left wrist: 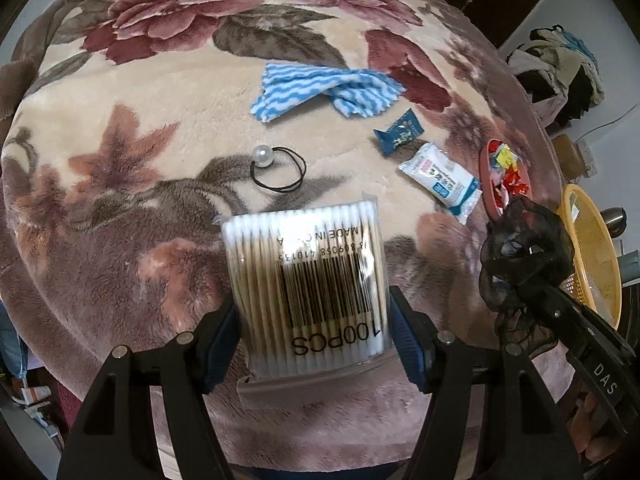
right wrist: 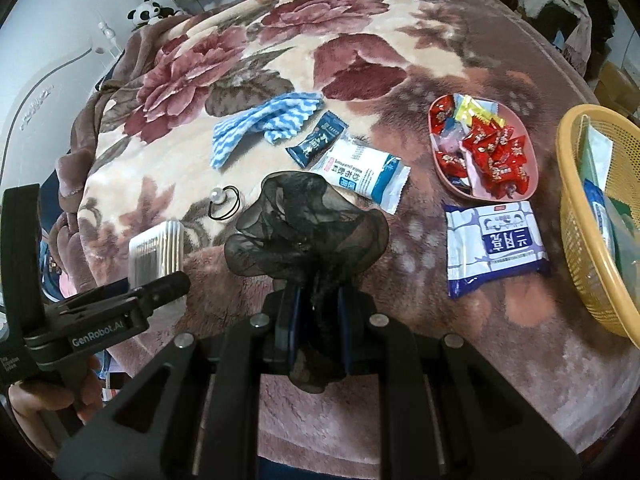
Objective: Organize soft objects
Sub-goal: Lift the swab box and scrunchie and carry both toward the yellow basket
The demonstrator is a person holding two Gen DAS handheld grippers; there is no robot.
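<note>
My left gripper (left wrist: 314,332) is shut on a clear pack of cotton swabs (left wrist: 308,280), held just above the floral blanket; the pack also shows in the right wrist view (right wrist: 156,252). My right gripper (right wrist: 316,320) is shut on a black mesh scrunchie (right wrist: 308,228), which also shows in the left wrist view (left wrist: 520,256). On the blanket lie a blue-and-white striped cloth (left wrist: 320,90), a black hair tie with a pearl (left wrist: 278,168), a dark blue sachet (left wrist: 400,132), a white packet (left wrist: 442,180) and a purple-and-white wipes pack (right wrist: 494,244).
A pink dish (right wrist: 528,168) of wrapped candies sits at the right. A yellow plastic basket (right wrist: 576,224) with packets inside stands at the far right edge. A floral blanket (right wrist: 280,60) covers the round surface. Clothes pile beyond the far right.
</note>
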